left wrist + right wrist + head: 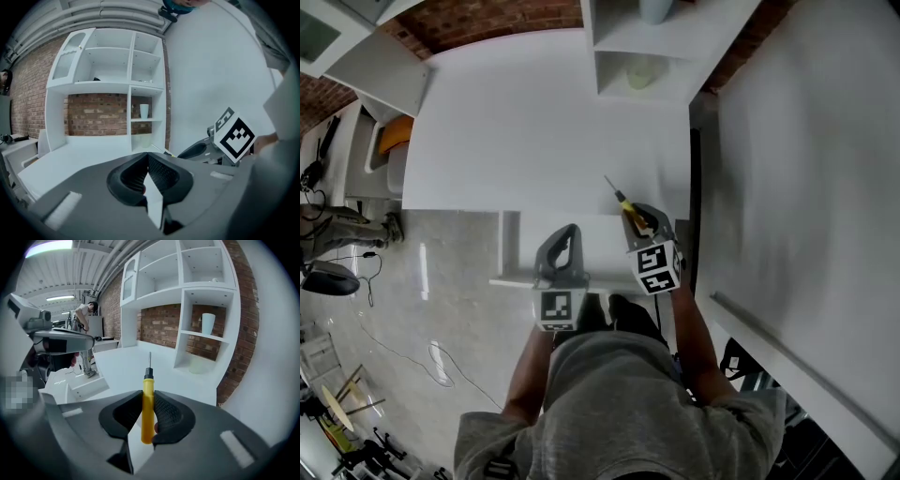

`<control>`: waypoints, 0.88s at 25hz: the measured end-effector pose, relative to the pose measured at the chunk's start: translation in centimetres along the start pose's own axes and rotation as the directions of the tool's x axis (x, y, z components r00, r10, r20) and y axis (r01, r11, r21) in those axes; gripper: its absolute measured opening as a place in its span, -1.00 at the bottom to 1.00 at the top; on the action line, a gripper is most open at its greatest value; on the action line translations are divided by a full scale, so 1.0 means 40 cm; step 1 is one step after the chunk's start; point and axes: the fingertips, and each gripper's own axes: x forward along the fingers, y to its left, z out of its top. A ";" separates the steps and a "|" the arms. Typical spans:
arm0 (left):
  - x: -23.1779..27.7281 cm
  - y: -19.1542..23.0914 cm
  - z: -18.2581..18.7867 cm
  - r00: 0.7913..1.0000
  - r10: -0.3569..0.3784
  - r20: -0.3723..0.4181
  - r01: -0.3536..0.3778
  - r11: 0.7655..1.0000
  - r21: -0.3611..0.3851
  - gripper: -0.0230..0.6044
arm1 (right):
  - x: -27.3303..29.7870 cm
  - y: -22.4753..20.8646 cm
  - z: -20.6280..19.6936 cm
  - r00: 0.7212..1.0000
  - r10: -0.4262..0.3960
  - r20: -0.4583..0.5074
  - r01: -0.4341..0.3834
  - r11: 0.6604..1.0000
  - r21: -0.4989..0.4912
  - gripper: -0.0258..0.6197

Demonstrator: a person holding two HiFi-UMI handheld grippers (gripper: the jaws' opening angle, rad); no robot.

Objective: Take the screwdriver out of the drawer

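My right gripper (639, 220), screwdriver (148, 399) between its jaws, sits right of my left gripper (566, 239) at the table (534, 122) edge, shelf unit (675, 42) behind.

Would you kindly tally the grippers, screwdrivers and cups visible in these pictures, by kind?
Grippers: 2, the left gripper and right gripper
Screwdrivers: 1, the yellow-handled screwdriver
Cups: 2, the upper cup and lower cup
Total: 5
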 end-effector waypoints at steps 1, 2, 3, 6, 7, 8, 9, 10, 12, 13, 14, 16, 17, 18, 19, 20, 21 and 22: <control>0.017 0.005 -0.004 1.000 -0.009 -0.006 0.009 1.000 -0.003 -0.89 | 0.014 -0.010 -0.002 1.000 -0.006 -0.008 0.006 1.000 0.010 -0.67; 0.034 0.012 -0.008 1.000 -0.015 -0.013 0.015 1.000 -0.009 -0.89 | 0.028 -0.019 -0.003 1.000 -0.010 -0.014 0.010 1.000 0.020 -0.67; 0.051 0.020 -0.012 1.000 -0.020 -0.019 0.020 1.000 -0.014 -0.89 | 0.044 -0.028 -0.004 1.000 -0.013 -0.021 0.014 1.000 0.027 -0.67; 0.097 0.047 -0.035 0.999 -0.034 -0.040 0.033 0.999 -0.015 -0.89 | 0.093 -0.047 -0.006 0.999 -0.016 -0.044 0.018 0.999 0.041 -0.67; 0.110 0.055 -0.044 0.998 -0.038 -0.047 0.037 0.999 -0.018 -0.89 | 0.110 -0.052 -0.011 0.998 -0.016 -0.054 0.019 0.999 0.046 -0.67; 0.123 0.063 -0.055 0.998 -0.042 -0.056 0.041 0.999 -0.022 -0.89 | 0.128 -0.056 -0.017 0.998 -0.017 -0.064 0.020 0.999 0.051 -0.67; 0.136 0.070 -0.066 0.997 -0.045 -0.065 0.044 0.999 -0.026 -0.89 | 0.146 -0.061 -0.024 0.997 -0.016 -0.074 0.020 0.998 0.056 -0.67; 0.149 0.078 -0.078 0.996 -0.048 -0.075 0.046 0.998 -0.030 -0.89 | 0.165 -0.066 -0.031 0.996 -0.015 -0.084 0.020 0.998 0.061 -0.67; 0.175 0.092 -0.100 0.994 -0.052 -0.093 0.048 0.998 -0.044 -0.89 | 0.202 -0.077 -0.043 0.994 -0.012 -0.105 0.020 0.997 0.071 -0.67; 0.188 0.099 -0.110 0.993 -0.054 -0.102 0.049 0.998 -0.051 -0.89 | 0.219 -0.083 -0.050 0.993 -0.010 -0.116 0.019 0.997 0.076 -0.67; 0.199 0.103 -0.121 0.992 -0.056 -0.111 0.050 0.997 -0.056 -0.89 | 0.235 -0.087 -0.057 0.992 -0.006 -0.127 0.017 0.996 0.082 -0.67; 0.218 0.109 -0.142 0.990 -0.062 -0.130 0.053 0.996 -0.067 -0.89 | 0.261 -0.094 -0.073 0.989 0.002 -0.146 0.012 0.996 0.094 -0.67; 0.226 0.110 -0.153 0.988 -0.064 -0.140 0.055 0.996 -0.073 -0.89 | 0.271 -0.097 -0.082 0.988 0.006 -0.154 0.009 0.995 0.099 -0.67; 0.234 0.111 -0.164 0.987 -0.067 -0.148 0.056 0.995 -0.078 -0.89 | 0.283 -0.101 -0.091 0.987 0.011 -0.163 0.006 0.994 0.105 -0.67; 0.243 0.114 -0.174 0.985 -0.069 -0.155 0.057 0.995 -0.082 -0.89 | 0.296 -0.104 -0.099 0.985 0.014 -0.171 0.005 0.994 0.109 -0.67; 0.253 0.118 -0.183 0.985 -0.071 -0.160 0.058 0.995 -0.085 -0.89 | 0.309 -0.108 -0.105 0.984 0.017 -0.178 0.003 0.994 0.112 -0.67; 0.262 0.122 -0.190 0.984 -0.074 -0.163 0.060 0.994 -0.087 -0.89 | 0.322 -0.111 -0.109 0.983 0.019 -0.183 0.002 0.993 0.114 -0.67; 0.270 0.126 -0.198 0.983 -0.076 -0.164 0.062 0.994 -0.088 -0.89 | 0.333 -0.114 -0.112 0.982 0.020 -0.187 0.001 0.993 0.115 -0.67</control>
